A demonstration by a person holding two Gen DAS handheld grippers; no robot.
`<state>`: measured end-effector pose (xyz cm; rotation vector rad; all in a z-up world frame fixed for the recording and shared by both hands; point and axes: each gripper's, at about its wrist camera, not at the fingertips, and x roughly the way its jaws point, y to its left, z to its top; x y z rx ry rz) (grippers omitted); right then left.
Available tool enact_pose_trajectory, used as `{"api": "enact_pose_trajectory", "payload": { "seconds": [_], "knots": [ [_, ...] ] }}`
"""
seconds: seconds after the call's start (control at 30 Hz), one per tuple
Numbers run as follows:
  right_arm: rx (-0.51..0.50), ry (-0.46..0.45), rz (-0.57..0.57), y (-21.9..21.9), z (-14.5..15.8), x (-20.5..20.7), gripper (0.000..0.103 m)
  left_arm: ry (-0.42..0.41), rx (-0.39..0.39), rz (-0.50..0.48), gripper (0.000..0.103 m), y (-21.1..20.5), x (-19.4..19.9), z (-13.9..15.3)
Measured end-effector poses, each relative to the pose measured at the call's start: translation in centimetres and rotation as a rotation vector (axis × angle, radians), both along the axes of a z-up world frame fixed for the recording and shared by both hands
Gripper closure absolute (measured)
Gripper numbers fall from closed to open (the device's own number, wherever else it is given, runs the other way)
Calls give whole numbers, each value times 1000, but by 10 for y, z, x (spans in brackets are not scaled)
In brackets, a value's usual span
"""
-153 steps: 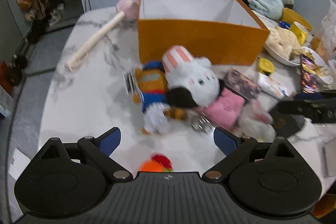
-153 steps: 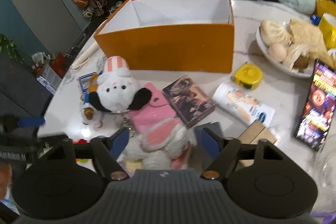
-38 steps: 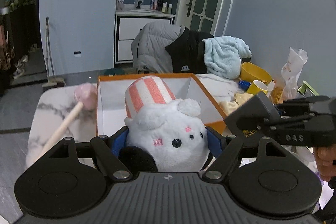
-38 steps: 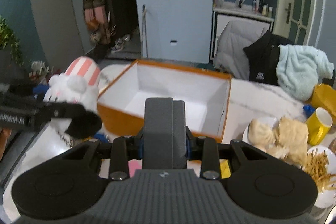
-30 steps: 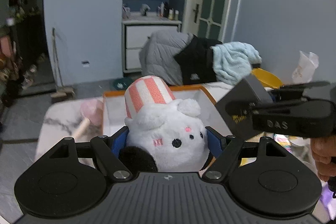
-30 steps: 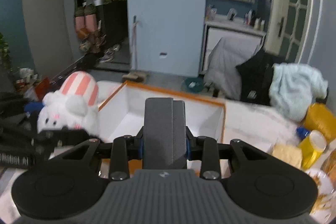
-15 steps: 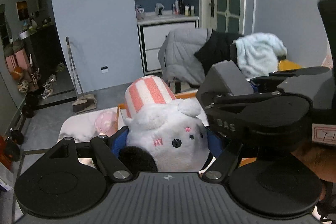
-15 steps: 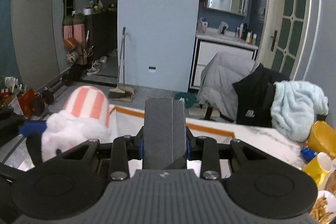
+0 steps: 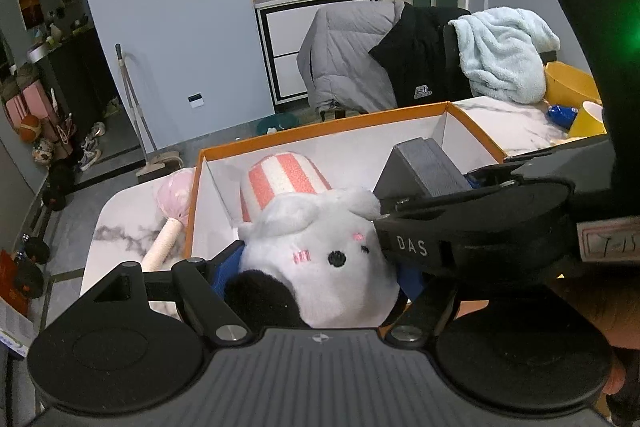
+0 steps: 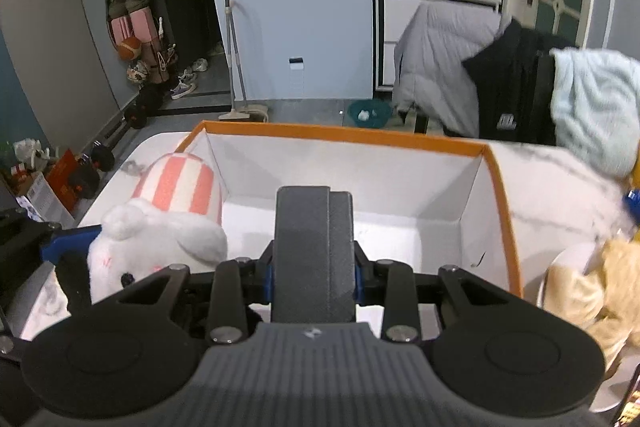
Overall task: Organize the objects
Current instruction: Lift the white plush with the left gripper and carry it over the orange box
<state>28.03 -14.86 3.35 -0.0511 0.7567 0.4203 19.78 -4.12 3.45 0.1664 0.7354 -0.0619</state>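
Note:
My left gripper is shut on a white plush toy with a pink-striped hat and a black ear. It holds the toy over the near left part of the orange box, whose inside is white. My right gripper is shut on a dark grey box, which stands upright between its blue pads above the orange box. In the right wrist view the plush toy hangs at the left, over the box's near left corner. From the left wrist view the grey box and the right gripper sit close on the right.
A pink-headed mallet lies on the marble table left of the box. A yellow cup and a plate of food stand to the right. Chairs with a grey jacket and light-blue towel stand behind the table.
Both grippers have come down and forward with their loads, so the orange box's open top now fills the lower view. The right gripper has drawn in close beside the left one.

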Motion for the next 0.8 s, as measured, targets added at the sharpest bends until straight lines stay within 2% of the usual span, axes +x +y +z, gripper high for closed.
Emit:
{"api": "enact_pose_trajectory", "payload": {
  "seconds": [0.1, 0.3, 0.43, 0.8],
  "knots": [
    [16, 14, -11, -3, -3, 5, 67, 7, 10, -6, 14, -2, 6, 0],
    [49, -7, -60, -11, 3, 11, 67, 33, -4, 54, 14, 8, 23, -10],
    [48, 41, -48, -11, -5, 19, 67, 62, -22, 80, 14, 16, 30, -19],
    [16, 132, 0, 3, -38, 21, 67, 106, 1, 98, 13, 22, 36, -42]
  ]
}}
